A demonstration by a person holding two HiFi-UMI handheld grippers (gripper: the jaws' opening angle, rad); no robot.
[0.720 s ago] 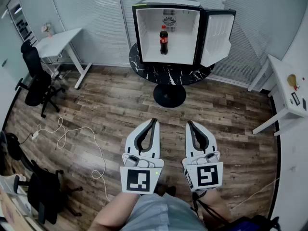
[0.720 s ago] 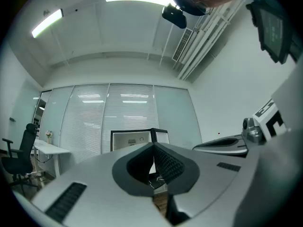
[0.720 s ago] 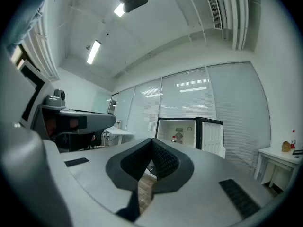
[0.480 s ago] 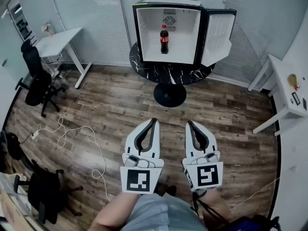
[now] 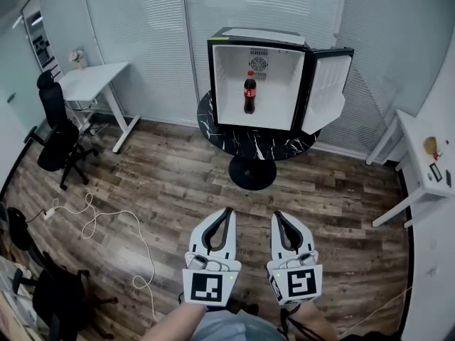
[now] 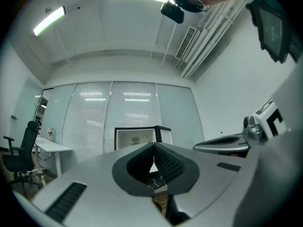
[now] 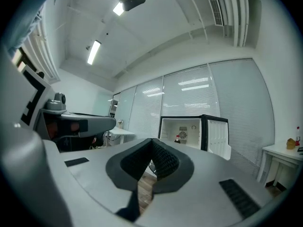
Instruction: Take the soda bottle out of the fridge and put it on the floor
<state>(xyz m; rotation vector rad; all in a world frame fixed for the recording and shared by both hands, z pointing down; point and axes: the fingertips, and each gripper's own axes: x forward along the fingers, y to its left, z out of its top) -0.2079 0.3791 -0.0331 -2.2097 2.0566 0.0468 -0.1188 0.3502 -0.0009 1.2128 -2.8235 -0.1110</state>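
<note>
Both grippers closed and empty, well short of the open fridge

The left gripper [image 5: 228,211] and the right gripper [image 5: 276,214] are held side by side low over the wooden floor [image 5: 170,176]. Each has its jaws pressed together at the tips with nothing between them. The soda bottle [image 5: 249,92] stands upright inside the fridge [image 5: 227,84], far ahead of both grippers and roughly between their lines. The fridge sits on a round black table [image 5: 252,146], with its door [image 5: 329,91] swung out beyond the right gripper's side.

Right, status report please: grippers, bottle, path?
Left hand-held gripper, right hand-held gripper: shut, empty. Dark plastic soda bottle upright inside open black fridge on round black table. Only wooden floor between.
</note>
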